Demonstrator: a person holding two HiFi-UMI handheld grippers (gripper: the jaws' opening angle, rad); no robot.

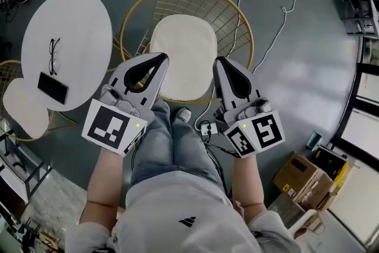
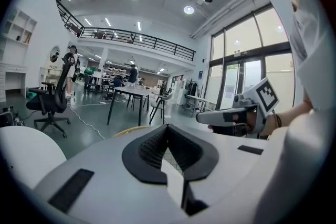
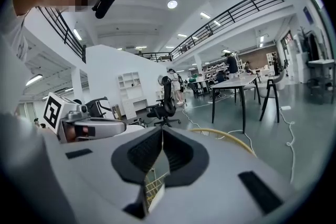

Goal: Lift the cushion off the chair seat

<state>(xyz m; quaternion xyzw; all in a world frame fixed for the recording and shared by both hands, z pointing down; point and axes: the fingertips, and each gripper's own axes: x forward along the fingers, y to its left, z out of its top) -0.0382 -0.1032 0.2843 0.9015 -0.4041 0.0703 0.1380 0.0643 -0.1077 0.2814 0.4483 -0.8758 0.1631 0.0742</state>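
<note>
the cream rounded seat cushion [image 1: 180,50] lies on the yellow round wire chair [image 1: 237,18], straight ahead of the person's knees. the left gripper [image 1: 161,58] reaches to the cushion's left edge and the right gripper [image 1: 219,61] to its right edge, with the cushion between them. left of the chair stands the white round table [image 1: 77,15]. on it lie the thin-framed glasses [image 1: 54,56], with the black flat phone [image 1: 53,87] just nearer the person. a second cushioned wire chair [image 1: 23,106] sits at the table's near-left rim, partly overlapped by it. the white cable [image 1: 284,15] runs across the floor right of the chair. the brown cardboard boxes [image 1: 299,178] stand to the person's right.
</note>
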